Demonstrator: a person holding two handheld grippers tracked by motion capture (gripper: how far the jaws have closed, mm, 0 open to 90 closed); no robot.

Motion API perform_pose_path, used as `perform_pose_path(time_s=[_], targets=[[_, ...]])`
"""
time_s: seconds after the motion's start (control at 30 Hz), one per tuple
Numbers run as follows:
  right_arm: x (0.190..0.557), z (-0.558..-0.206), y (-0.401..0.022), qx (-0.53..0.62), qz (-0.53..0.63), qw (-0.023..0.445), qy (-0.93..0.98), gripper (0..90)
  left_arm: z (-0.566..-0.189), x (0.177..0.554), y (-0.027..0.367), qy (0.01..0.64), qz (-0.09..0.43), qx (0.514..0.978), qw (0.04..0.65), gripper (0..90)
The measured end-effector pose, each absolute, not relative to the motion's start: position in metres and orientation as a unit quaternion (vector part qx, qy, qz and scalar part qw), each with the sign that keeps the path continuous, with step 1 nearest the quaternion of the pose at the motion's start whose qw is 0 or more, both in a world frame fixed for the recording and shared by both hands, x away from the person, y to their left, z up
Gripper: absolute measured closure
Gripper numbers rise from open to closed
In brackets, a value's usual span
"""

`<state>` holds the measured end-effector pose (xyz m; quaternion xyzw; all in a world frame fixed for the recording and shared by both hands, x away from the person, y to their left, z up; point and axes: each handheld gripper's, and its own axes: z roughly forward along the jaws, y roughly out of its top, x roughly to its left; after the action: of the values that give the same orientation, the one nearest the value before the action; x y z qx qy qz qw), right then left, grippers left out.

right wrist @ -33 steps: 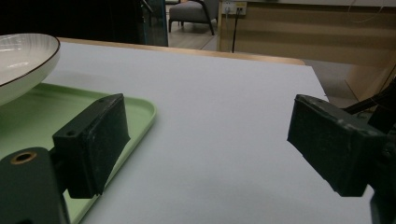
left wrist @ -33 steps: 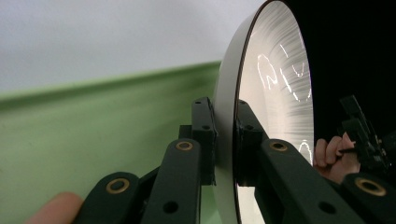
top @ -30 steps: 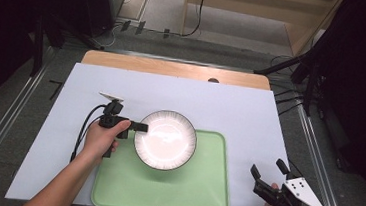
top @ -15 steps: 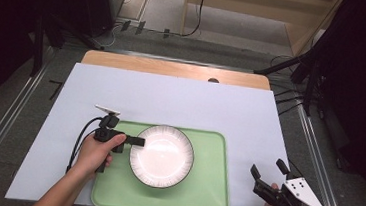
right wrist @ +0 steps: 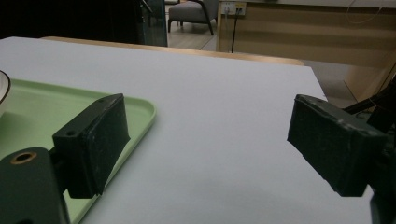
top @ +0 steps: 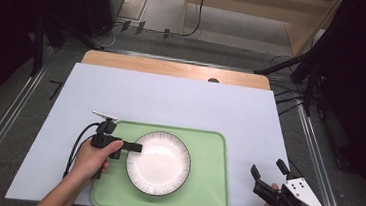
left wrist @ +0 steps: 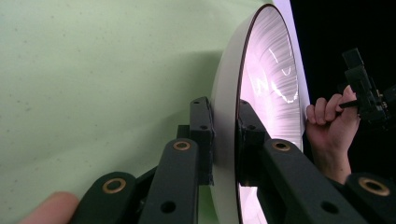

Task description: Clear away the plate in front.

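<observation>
left tongs (top: 134, 147) pinched plate (top: 158, 163) at its left rim (one jaw above, one beneath) | plate sat over green tray (top: 208, 195), left of centre | right tongs (top: 268, 177) spread wide, nothing between them, over white worktop (top: 171, 102) just right of tray

Plate (top: 158, 163): glossy glazed ceramic w/ dark rim. Tray (top: 208, 195): matt green plastic, lightly speckled. Table cover (top: 171, 104): smooth matt white; bare wood edge (top: 174, 68) behind. Left gripper (left wrist: 224, 135) pads: matt black, slightly scuffed.
</observation>
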<state>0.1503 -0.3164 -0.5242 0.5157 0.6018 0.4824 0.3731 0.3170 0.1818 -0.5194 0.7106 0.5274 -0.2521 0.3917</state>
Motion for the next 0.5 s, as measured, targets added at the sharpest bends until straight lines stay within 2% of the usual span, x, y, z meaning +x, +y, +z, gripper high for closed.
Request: perform_pose_path(time_s=[0.5], targets=[[0.1503, -0.5243, -0.3167, 0.516, 0.482, 0.373, 0.602, 12.9, -0.5274, 0.3205, 0.1763, 0.535, -0.263, 0.701, 0.391, 80.7]])
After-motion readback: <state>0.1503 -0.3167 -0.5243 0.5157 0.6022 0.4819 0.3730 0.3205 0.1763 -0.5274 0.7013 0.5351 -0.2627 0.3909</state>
